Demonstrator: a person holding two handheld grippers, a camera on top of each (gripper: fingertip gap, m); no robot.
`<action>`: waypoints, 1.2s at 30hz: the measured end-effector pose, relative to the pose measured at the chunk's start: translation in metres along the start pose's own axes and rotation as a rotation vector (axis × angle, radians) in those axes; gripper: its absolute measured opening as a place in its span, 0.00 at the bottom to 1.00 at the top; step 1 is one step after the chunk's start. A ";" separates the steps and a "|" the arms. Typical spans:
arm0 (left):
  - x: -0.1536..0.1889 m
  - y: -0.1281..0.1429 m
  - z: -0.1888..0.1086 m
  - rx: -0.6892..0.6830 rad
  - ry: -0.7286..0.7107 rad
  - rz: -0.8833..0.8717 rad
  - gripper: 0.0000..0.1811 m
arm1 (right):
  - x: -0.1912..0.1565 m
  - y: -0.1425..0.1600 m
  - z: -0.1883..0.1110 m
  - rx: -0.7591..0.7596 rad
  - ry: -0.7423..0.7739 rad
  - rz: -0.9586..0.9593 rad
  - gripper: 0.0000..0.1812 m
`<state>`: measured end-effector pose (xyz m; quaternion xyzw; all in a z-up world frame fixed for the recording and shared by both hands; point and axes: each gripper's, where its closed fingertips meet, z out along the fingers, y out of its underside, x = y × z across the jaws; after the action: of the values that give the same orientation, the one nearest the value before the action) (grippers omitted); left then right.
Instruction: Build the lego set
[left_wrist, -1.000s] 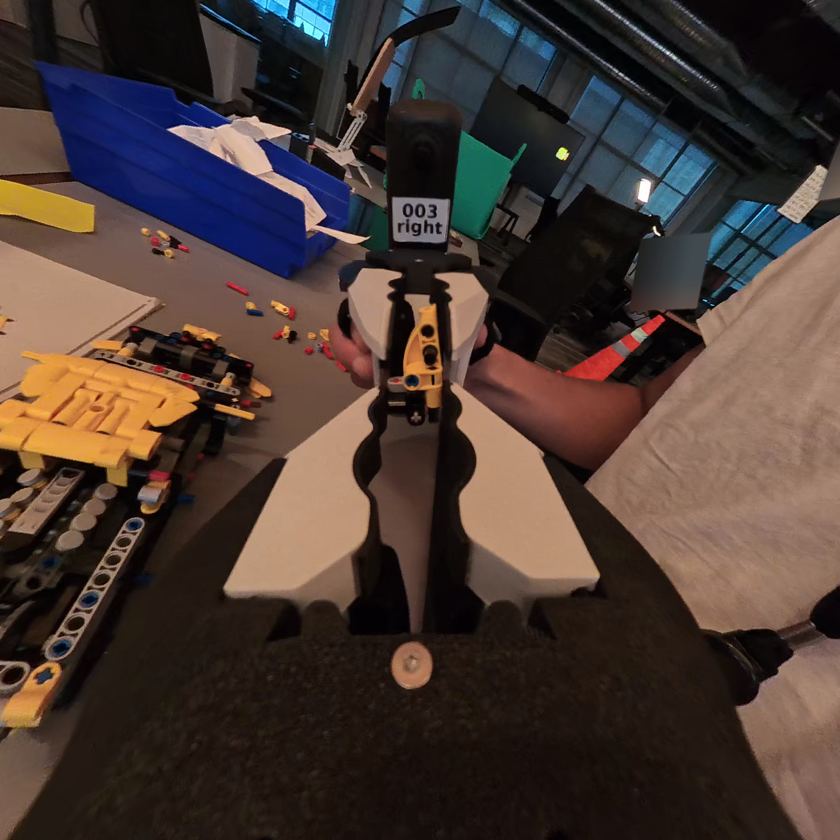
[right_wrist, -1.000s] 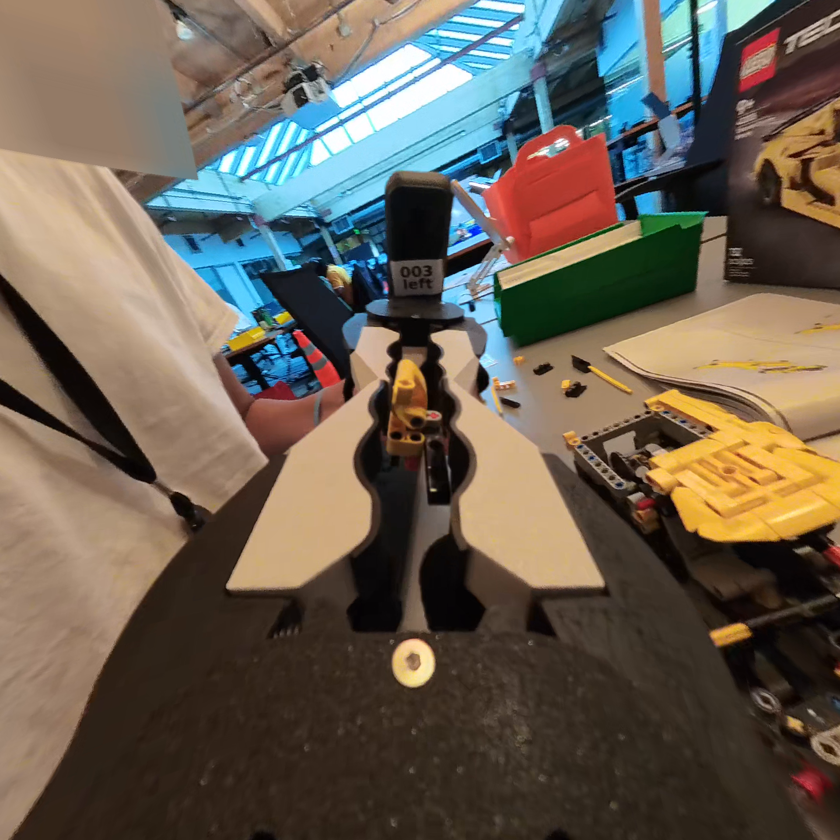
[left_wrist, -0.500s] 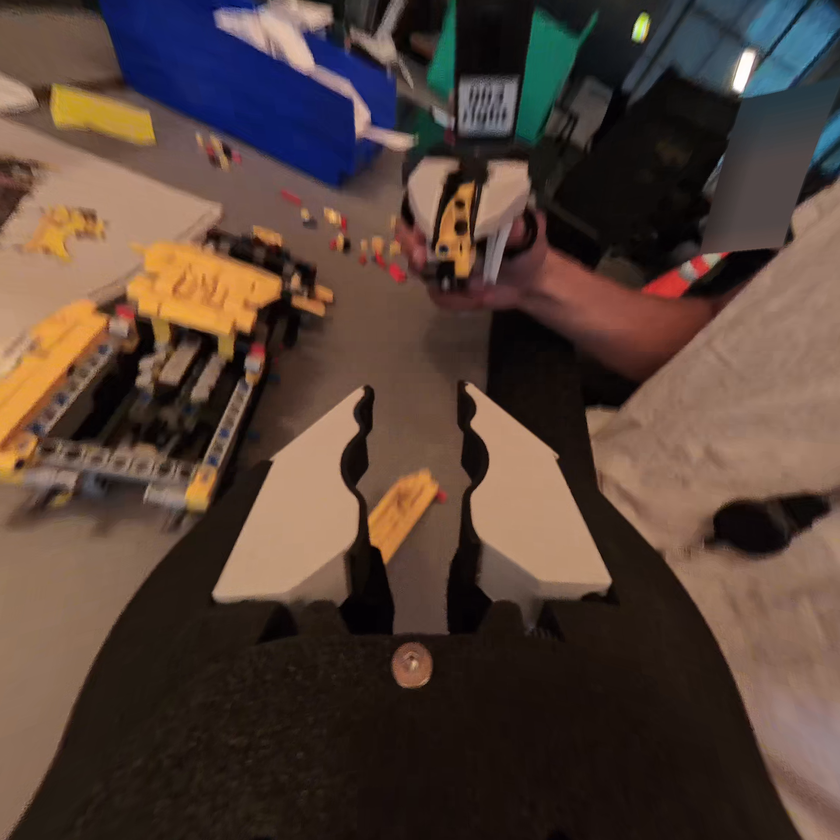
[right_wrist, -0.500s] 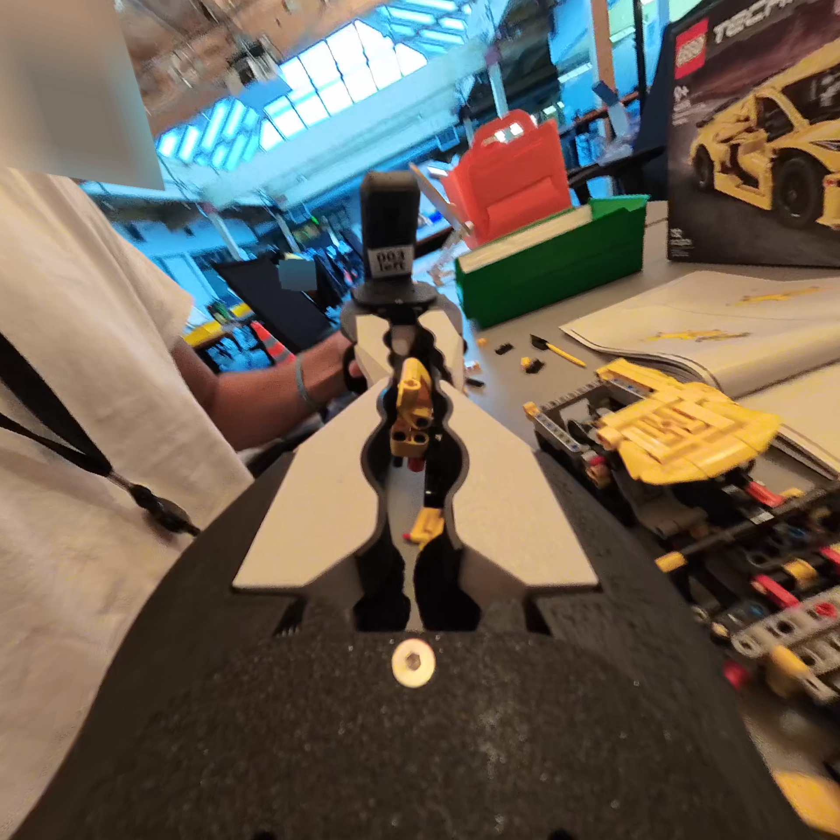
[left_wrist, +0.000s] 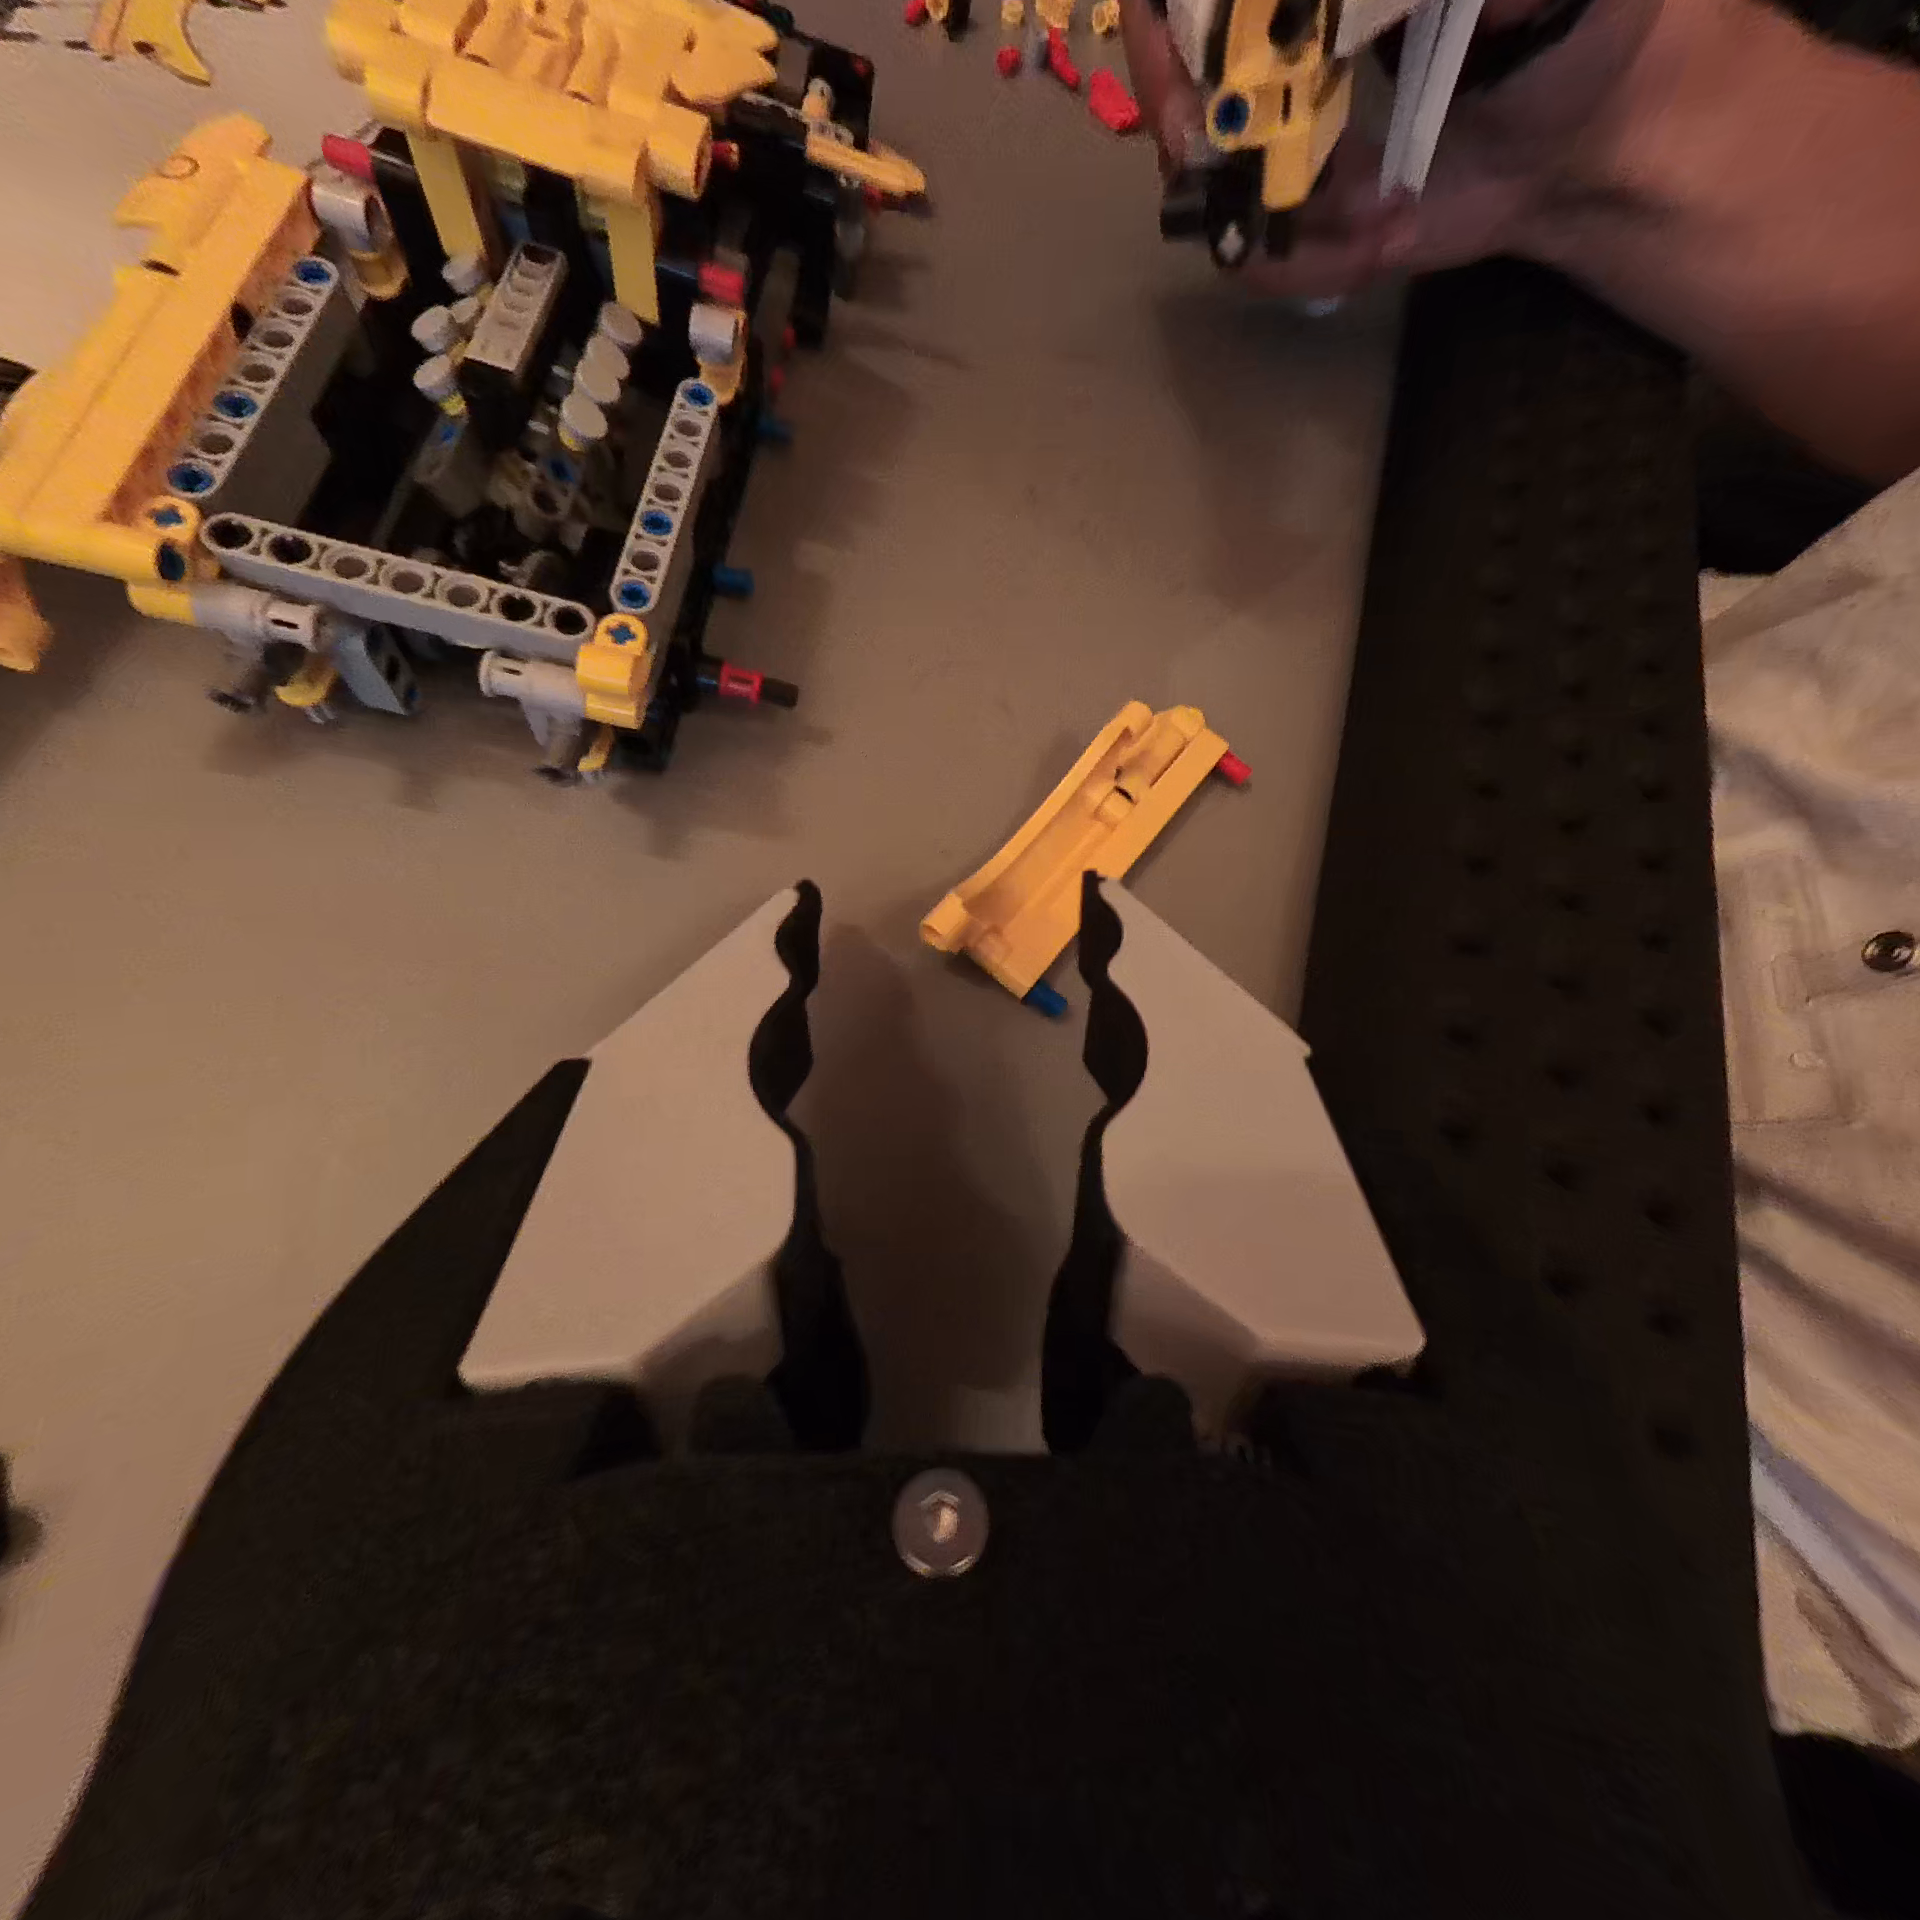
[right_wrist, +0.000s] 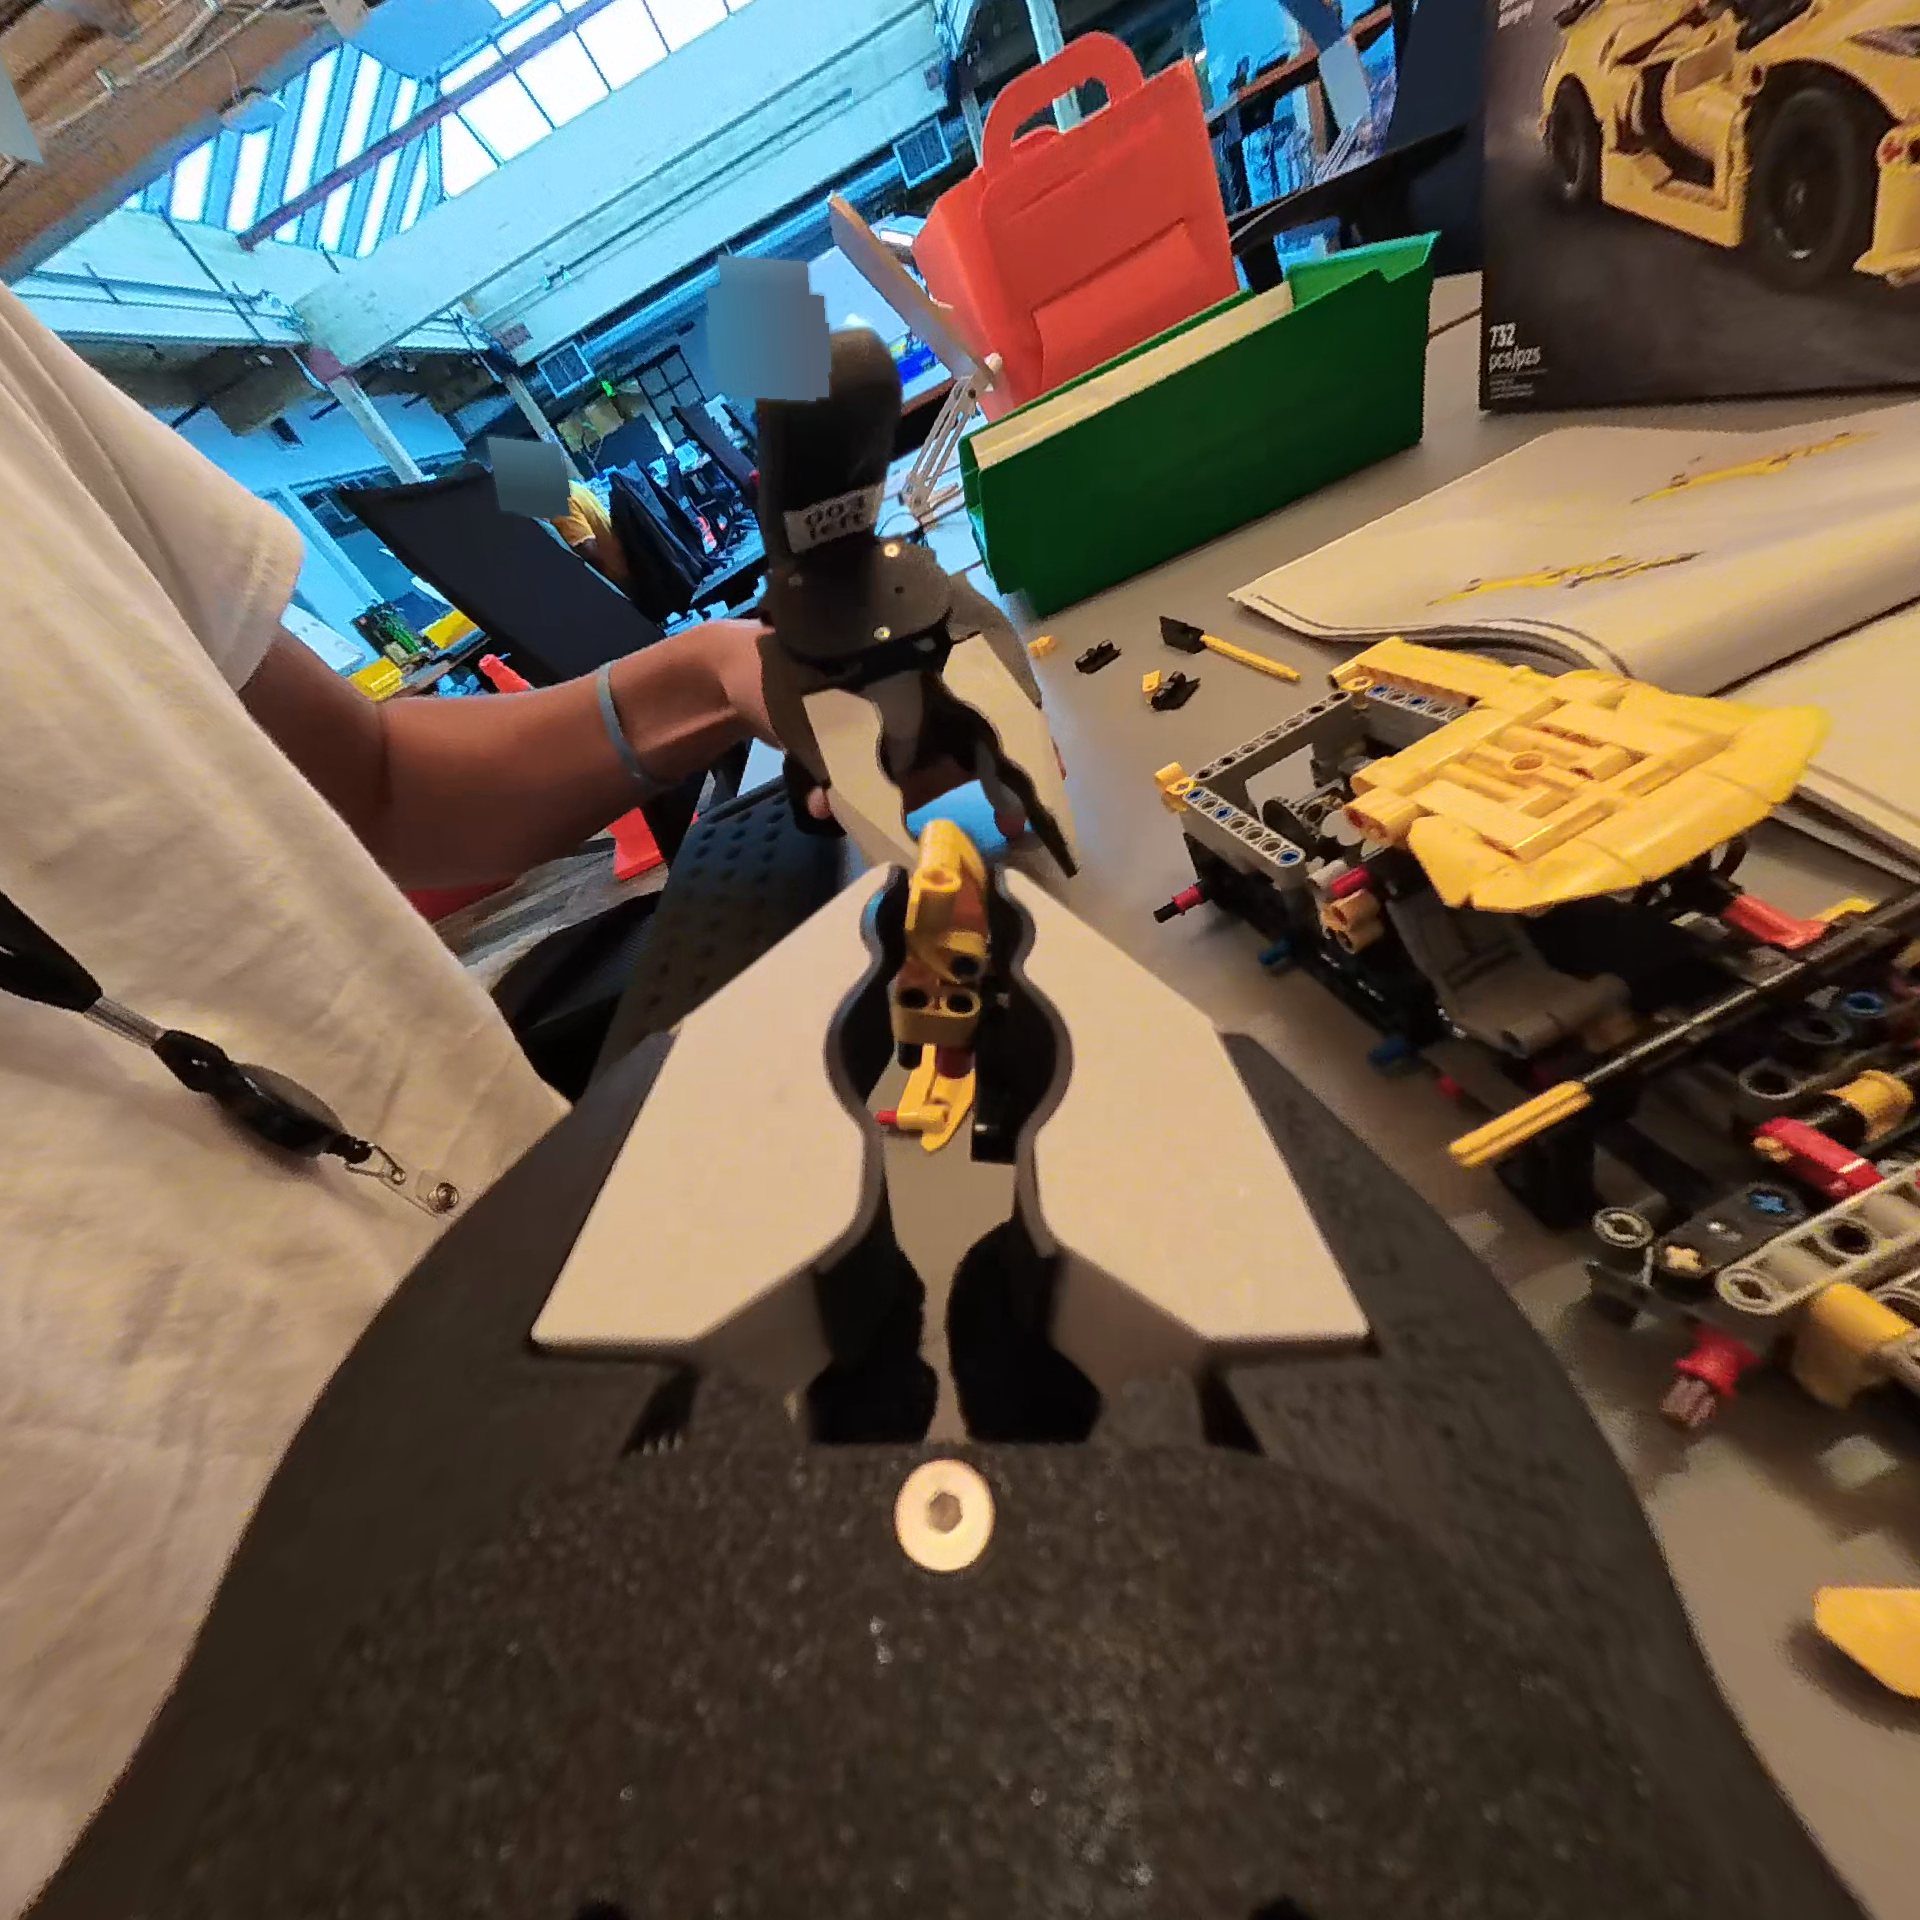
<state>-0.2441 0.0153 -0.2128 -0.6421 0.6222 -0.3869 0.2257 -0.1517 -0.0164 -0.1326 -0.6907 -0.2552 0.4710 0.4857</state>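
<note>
A: Left side first. What's out there?

B: The half-built yellow car chassis sits toward the far left of the grey table. My left gripper hangs over the table with its fingers spread, nothing between them. The loose yellow panel piece lies flat just ahead of its right fingertip, near the table's right edge by the dark perforated chair.

A: And your right?

B: My right gripper is clamped on a small yellow-and-black sub-assembly, held above the table's near edge.

A: Step in hand?

B: Looks like picking up that panel with the left, to join it to the sub-assembly. That's my read.

A: How to do it well?

B: Shift the left gripper right so the panel is centred in the gap. Turn the wrist so the fingers cross its narrow width, not its length. Come down till the tips touch the table, then squeeze on the flat sides. Stay off the red pin and blue pin at its ends.
</note>
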 end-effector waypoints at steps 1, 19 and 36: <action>0.000 -0.001 0.001 0.004 0.007 -0.008 0.27 | 0.000 0.002 0.002 -0.009 -0.003 0.004 0.08; 0.003 -0.006 0.017 -0.055 -0.131 0.297 0.04 | 0.008 -0.002 -0.003 0.031 0.003 0.068 0.08; 0.031 -0.044 -0.007 0.158 -0.516 0.814 0.04 | 0.039 -0.007 -0.009 0.093 0.050 0.324 0.08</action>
<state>-0.2247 -0.0080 -0.1682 -0.4024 0.7152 -0.1416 0.5536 -0.1264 0.0140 -0.1412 -0.7112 -0.1060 0.5372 0.4410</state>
